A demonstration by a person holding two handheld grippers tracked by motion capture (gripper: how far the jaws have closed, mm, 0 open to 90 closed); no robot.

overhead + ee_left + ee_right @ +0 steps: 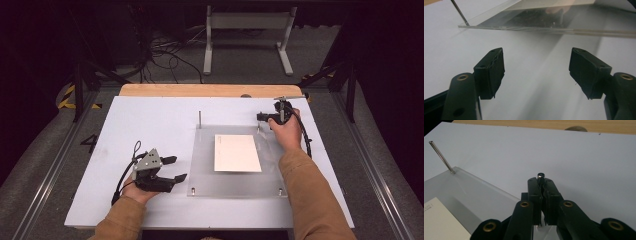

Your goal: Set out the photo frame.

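Note:
A clear acrylic plate lies on the white table, and a white card rests on it. At the plate's far left corner a thin metal pin stands upright. My right gripper is over the far right corner. In the right gripper view it is shut on a second metal pin, whose top shows between the jaw tips. My left gripper rests on the table just left of the plate. It is open with nothing between its jaws and faces the plate's edge.
Small fasteners sit at the plate's near corners. A wooden strip runs along the table's far edge, with a small round object on it. White board lies bare around the plate.

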